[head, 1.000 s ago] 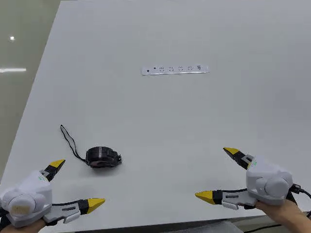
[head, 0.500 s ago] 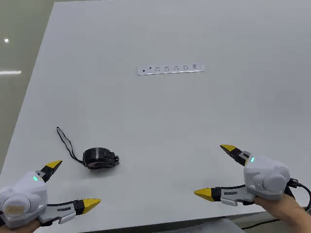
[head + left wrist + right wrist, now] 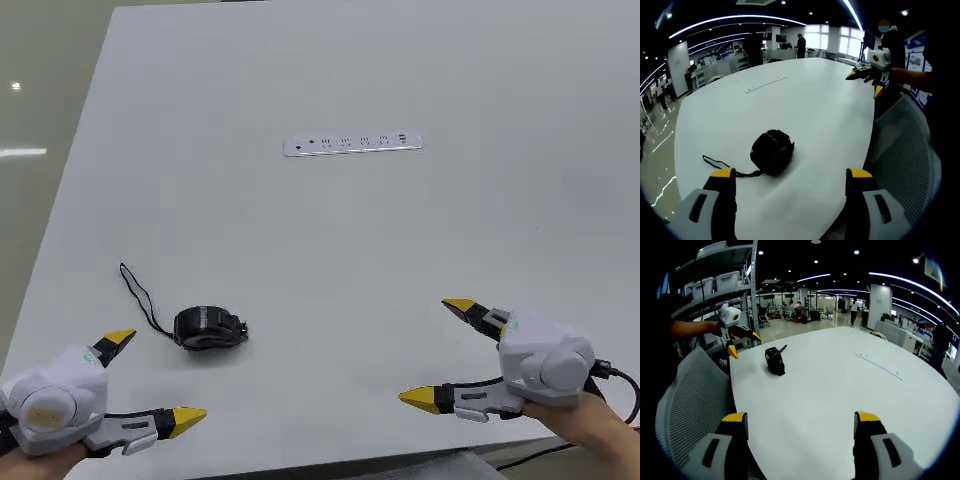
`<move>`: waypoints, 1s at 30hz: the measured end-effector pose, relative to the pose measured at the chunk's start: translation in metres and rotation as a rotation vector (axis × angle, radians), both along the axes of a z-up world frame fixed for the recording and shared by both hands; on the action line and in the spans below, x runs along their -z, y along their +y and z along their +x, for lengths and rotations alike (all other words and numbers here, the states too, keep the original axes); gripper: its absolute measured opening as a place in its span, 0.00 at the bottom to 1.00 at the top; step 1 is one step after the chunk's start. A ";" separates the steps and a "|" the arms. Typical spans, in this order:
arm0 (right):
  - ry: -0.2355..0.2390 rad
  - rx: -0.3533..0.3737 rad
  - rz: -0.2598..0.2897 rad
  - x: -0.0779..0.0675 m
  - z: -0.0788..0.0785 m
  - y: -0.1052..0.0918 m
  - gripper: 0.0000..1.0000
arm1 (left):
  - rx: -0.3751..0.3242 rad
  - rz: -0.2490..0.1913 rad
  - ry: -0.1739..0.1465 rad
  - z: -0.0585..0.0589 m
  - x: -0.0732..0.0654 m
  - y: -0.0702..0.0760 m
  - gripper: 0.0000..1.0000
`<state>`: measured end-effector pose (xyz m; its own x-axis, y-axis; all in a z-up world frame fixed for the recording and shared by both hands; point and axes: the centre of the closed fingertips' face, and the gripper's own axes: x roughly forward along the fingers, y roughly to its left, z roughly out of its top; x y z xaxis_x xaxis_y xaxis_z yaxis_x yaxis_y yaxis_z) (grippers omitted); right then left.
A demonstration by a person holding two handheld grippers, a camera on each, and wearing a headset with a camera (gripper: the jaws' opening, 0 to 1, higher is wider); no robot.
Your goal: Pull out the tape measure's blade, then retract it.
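Note:
A black tape measure [image 3: 210,327] lies on the white table [image 3: 330,230] at the front left, its thin black wrist strap [image 3: 140,292] trailing up and left. In the left gripper view the tape measure [image 3: 772,151] sits a short way beyond my yellow fingertips [image 3: 723,173]. My left gripper [image 3: 152,376] stands open at the near left edge with nothing between its fingers. At the near right, my right gripper [image 3: 441,351] is open too and holds nothing. The right gripper view has the tape measure [image 3: 774,360] far off to the left, beside the left gripper [image 3: 742,342].
A white power strip [image 3: 352,144] lies flat across the middle of the table, farther back. The table's near edge runs just under both grippers. A grey mesh chair back [image 3: 687,400] stands close to that edge. Shelving [image 3: 720,280] and office floor lie beyond.
The camera shifted slightly. My left gripper edged a little toward the tape measure and the right gripper moved slightly left. The tape measure has stayed in place.

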<state>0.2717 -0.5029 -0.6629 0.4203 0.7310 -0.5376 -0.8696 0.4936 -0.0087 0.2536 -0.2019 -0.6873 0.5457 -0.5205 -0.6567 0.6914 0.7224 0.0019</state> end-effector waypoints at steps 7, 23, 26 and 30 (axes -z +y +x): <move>-0.034 -0.054 -0.018 -0.002 0.004 0.008 0.82 | 0.035 0.019 0.002 0.007 -0.002 0.001 0.84; -0.081 -0.179 -0.040 -0.001 0.016 0.033 0.69 | 0.087 0.008 -0.004 0.037 -0.001 -0.007 0.72; -0.083 -0.201 -0.040 -0.001 0.019 0.040 0.67 | 0.105 0.031 0.002 0.042 0.003 -0.007 0.70; -0.076 -0.224 -0.049 0.003 0.023 0.047 0.66 | 0.155 0.080 0.004 0.046 0.010 -0.006 0.65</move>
<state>0.2950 -0.4562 -0.6654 0.2916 0.7845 -0.5473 -0.9532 0.2863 -0.0975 0.3000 -0.2082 -0.6977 0.4602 -0.5443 -0.7014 0.7945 0.6050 0.0517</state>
